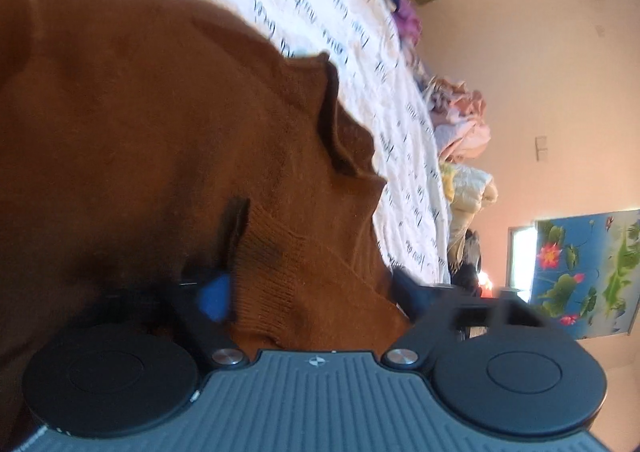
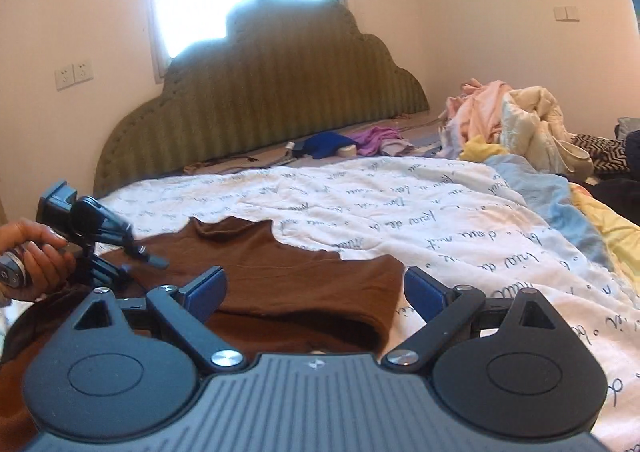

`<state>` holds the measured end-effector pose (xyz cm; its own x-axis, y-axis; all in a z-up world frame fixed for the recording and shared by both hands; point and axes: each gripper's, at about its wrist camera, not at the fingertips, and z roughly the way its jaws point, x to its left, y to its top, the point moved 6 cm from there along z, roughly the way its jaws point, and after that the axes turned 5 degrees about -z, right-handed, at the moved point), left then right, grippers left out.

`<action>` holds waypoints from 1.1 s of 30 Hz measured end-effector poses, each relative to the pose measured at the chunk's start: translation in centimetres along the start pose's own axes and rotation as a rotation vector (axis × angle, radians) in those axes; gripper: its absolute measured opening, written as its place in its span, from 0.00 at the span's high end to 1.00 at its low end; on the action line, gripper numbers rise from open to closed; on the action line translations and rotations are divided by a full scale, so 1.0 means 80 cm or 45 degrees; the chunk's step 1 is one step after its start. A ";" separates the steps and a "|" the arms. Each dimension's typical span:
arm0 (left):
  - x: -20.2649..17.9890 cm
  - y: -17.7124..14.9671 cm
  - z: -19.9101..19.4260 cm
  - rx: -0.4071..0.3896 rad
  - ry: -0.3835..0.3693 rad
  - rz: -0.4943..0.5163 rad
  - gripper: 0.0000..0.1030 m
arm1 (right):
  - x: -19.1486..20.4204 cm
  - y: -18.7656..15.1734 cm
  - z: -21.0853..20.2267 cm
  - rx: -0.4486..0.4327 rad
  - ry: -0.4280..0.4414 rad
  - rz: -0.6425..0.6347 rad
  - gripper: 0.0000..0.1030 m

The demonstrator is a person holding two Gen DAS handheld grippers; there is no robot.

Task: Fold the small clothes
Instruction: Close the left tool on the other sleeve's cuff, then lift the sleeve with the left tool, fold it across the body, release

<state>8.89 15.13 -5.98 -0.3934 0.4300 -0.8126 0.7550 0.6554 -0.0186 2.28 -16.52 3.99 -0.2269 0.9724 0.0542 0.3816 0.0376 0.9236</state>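
Observation:
A brown knit sweater (image 2: pixel 280 272) lies spread on the white quilt with script print (image 2: pixel 400 204). My right gripper (image 2: pixel 316 290) is open just above the sweater's near folded edge, its blue pads (image 2: pixel 208 288) on either side of the cloth. My left gripper (image 1: pixel 312 292) is turned on its side and also open. The sweater's ribbed cuff (image 1: pixel 268 272) sits between its fingers, which are not closed on it. In the right wrist view a hand (image 2: pixel 36 256) holds the left gripper (image 2: pixel 154 261) low over the sweater's left part.
A green scalloped headboard (image 2: pixel 280 92) stands under a bright window. Blue and purple clothes (image 2: pixel 340 142) lie near it. A pile of pink, cream and yellow laundry (image 2: pixel 512 116) sits at the right of the bed. A lotus picture (image 1: pixel 584 272) hangs on the wall.

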 end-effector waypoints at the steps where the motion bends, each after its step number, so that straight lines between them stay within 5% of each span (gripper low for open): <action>1: 0.001 0.000 0.002 -0.004 0.032 0.007 0.97 | -0.002 0.000 0.006 0.003 -0.011 0.001 0.07; 12: -0.031 0.002 -0.082 -0.179 -0.048 0.190 0.97 | 0.003 0.012 0.081 0.123 0.175 0.184 0.07; 16: -0.014 0.007 -0.084 -0.201 0.078 0.270 0.97 | 0.026 0.010 0.127 0.194 0.272 0.167 0.07; 18: 0.000 0.010 -0.077 -0.207 0.125 0.274 0.97 | 0.038 -0.001 0.150 0.254 0.198 0.043 0.07; 21: 0.021 0.013 -0.071 -0.222 0.184 0.298 0.97 | 0.046 -0.048 0.188 0.487 0.051 -0.224 0.05; 28: 0.040 0.018 -0.094 -0.278 0.230 0.283 0.83 | 0.044 -0.042 0.167 0.455 0.009 -0.240 0.00; 29: 0.032 0.014 -0.101 -0.296 0.222 0.290 0.54 | 0.050 -0.036 0.162 0.431 0.016 -0.256 0.00; 30: 0.024 0.010 -0.110 -0.315 0.185 0.305 0.36 | 0.055 -0.030 0.158 0.394 0.030 -0.263 0.00; 31: 0.013 0.004 -0.120 -0.353 0.132 0.321 0.00 | 0.059 -0.024 0.156 0.364 0.043 -0.258 0.00; 33: 0.000 -0.007 -0.134 -0.437 0.078 0.364 0.00 | 0.069 -0.012 0.160 0.332 0.082 -0.215 0.00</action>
<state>2.88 21.42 0.30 -0.2326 0.6529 -0.7209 0.6241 0.6686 0.4042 12.12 -8.25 -1.50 -0.3597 0.9311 -0.0601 0.5488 0.2632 0.7934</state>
